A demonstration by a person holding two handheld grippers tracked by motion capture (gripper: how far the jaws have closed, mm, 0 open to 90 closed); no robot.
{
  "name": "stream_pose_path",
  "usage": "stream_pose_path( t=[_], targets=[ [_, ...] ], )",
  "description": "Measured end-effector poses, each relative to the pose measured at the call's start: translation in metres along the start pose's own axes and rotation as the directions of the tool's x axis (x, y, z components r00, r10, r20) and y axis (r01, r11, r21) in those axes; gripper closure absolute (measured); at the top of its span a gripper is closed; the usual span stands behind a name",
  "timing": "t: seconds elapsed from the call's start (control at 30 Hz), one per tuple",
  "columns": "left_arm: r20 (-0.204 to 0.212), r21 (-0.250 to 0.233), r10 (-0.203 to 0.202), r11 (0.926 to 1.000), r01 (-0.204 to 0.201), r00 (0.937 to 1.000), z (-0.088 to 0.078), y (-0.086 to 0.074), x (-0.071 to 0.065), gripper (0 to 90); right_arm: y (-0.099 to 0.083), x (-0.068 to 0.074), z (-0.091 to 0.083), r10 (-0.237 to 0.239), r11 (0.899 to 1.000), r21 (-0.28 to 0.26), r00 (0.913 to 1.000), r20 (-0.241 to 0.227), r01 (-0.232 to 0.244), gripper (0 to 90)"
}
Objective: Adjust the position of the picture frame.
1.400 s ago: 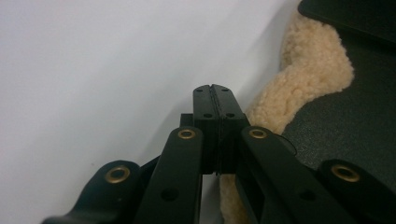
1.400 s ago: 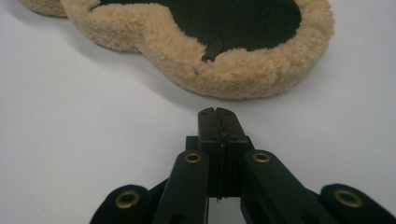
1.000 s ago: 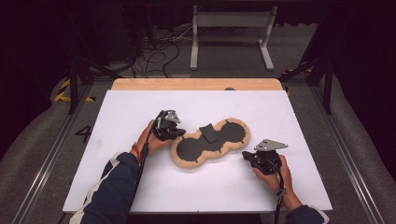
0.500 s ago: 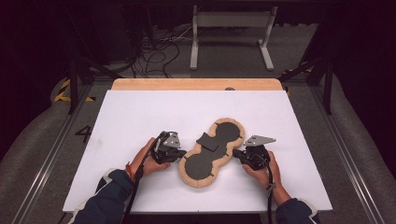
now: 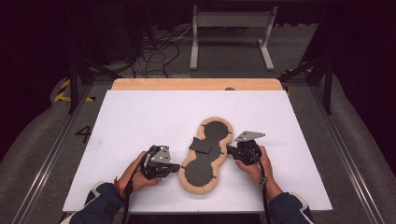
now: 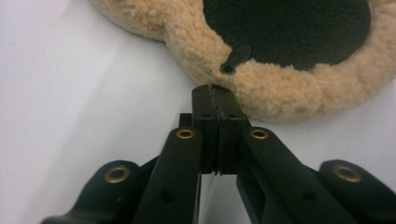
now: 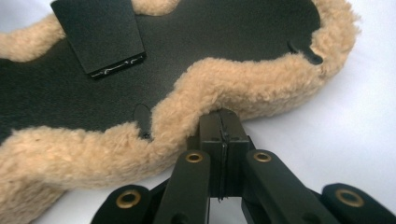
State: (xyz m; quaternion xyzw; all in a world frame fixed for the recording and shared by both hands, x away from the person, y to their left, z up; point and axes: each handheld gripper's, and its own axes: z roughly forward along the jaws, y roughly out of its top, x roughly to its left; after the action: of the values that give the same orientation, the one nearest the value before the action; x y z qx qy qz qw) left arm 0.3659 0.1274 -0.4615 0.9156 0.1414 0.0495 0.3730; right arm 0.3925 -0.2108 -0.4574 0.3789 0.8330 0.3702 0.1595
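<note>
High view showed the tan fleece pad (image 5: 204, 161), black-faced and peanut-shaped, lying lengthwise toward the bench's (image 5: 140, 116) far-right, both grippers' jaws pressed together at its edges.

white table (image 5: 140, 116) carries fleece-edged pad (image 5: 205, 179) (black side up)

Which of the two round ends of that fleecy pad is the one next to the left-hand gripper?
The near end, closest to the person. The left gripper touches its fleece rim with shut jaws; the far end lies beyond the black flap.
</note>
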Motion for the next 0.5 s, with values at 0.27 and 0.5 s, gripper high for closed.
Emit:
stream_pose_path(
  t=[0.27, 0.5],
  targets=[
    [-0.009, -0.021, -0.022, 0.9995, 0.021, 0.9997, -0.004, -0.008, -0.009, 84.6, -0.003, -0.002, -0.013, -0.014, 1.0, -0.01, 0.9995, 0.028, 0.015, 89.5],
    [0.008, -0.009, -0.004, 0.9999, 0.005, 1.0, -0.007, -0.01, -0.013, 82.3, -0.014, -0.007, -0.024, -0.009, 1.0, 0.0, 0.9996, 0.026, 0.009, 89.1]
  ],
)
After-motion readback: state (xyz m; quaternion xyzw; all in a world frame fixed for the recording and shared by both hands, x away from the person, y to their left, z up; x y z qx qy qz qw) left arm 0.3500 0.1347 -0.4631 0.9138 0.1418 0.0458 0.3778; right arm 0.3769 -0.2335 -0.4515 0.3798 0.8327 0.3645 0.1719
